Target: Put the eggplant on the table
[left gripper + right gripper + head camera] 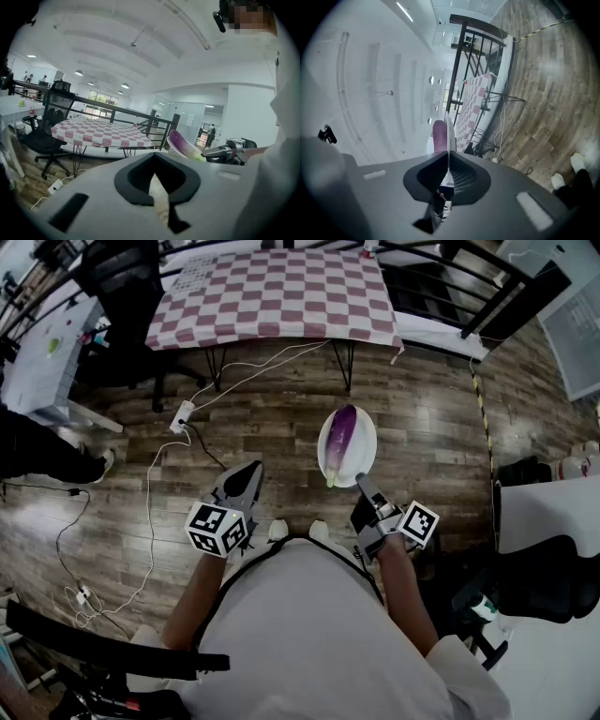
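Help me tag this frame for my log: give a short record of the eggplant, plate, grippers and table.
right gripper: shut on the near rim of the plate
left gripper: shut, empty
plate: white, held over the wood floor
eggplant: lies on the plate, green stem end toward the gripped rim
table: checked cloth, ahead; eggplant not on it yet

Purple eggplant (341, 437) with green stem, white plate (367, 442), red-and-white checked table (272, 296), brown plank floor (431, 409)
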The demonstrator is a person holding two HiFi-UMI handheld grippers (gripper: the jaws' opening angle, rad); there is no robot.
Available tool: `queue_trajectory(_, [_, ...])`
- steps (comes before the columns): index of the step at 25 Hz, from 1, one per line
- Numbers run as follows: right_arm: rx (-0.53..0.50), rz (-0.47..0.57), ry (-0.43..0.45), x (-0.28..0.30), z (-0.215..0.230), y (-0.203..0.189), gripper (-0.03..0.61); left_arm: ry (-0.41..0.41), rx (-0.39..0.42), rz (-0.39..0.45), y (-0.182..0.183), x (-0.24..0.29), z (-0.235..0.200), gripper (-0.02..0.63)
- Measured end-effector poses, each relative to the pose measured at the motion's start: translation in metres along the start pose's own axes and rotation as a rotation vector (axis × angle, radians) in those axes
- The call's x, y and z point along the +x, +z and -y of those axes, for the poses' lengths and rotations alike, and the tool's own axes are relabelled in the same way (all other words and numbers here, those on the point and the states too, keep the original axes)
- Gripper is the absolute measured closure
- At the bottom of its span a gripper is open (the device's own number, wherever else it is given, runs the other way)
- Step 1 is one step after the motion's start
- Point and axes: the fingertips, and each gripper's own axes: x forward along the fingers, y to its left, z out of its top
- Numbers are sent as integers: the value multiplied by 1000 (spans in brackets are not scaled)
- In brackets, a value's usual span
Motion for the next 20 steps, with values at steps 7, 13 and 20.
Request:
queue_trajectory(7, [-1,-1,0,0,2,1,558,-1,-1,-3,-1,2,1,607])
queue_trajectory(13, [2,8,3,-1,1,0,560,-2,-1,-4,-1,1,-1,608])
queue_trajectory(20, [6,15,-2,-2,2,-2,560,-9,-10,-2,-4,0,-1,607])
